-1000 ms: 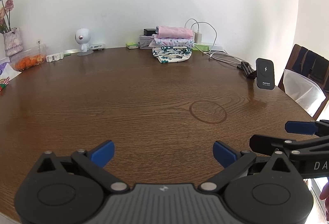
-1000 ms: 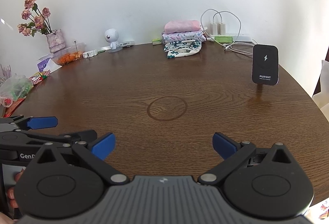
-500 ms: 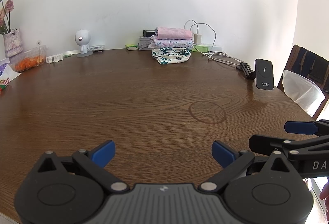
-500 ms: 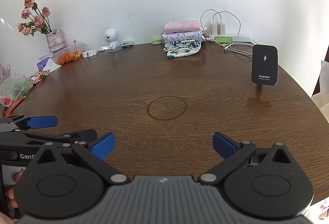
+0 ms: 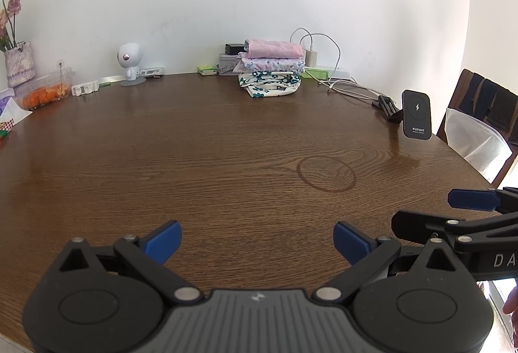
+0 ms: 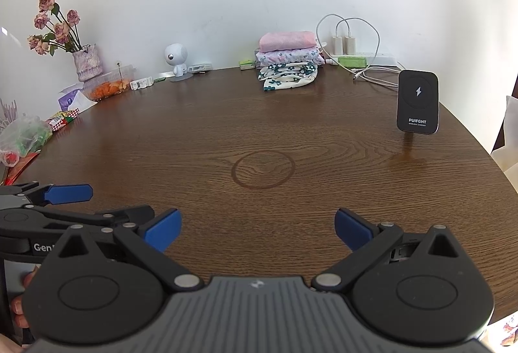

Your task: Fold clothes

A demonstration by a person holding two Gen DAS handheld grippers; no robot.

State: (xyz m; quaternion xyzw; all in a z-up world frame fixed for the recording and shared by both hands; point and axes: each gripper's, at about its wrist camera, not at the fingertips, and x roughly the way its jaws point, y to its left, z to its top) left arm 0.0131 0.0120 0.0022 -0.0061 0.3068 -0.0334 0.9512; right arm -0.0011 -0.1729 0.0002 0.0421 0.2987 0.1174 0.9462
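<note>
A stack of three folded garments (image 5: pixel 270 68) (image 6: pixel 288 61) rests at the far edge of the round brown table (image 5: pixel 210 159) (image 6: pixel 210 133): pink on top, a pale floral piece in the middle, a white one with dark green flowers at the bottom. My left gripper (image 5: pixel 257 238) hovers open over the table's near edge, nothing between its blue-padded fingers. My right gripper (image 6: pixel 257 228) is open too, equally far from the stack. Each gripper shows at the side of the other's view.
A black wireless charger stand (image 5: pixel 417 119) (image 6: pixel 418 102) stands at the right. White cables and plugs (image 6: pixel 348 42) lie behind the stack. A small white robot figure (image 5: pixel 129 61), a food container (image 5: pixel 45 91), a vase of flowers (image 6: pixel 84 61) and snack bags (image 6: pixel 22 136) line the left. A chair (image 5: pixel 479 120) stands right.
Both views have drawn back very slightly from the table's far side. Nothing was taken hold of, and both grippers stay open.
</note>
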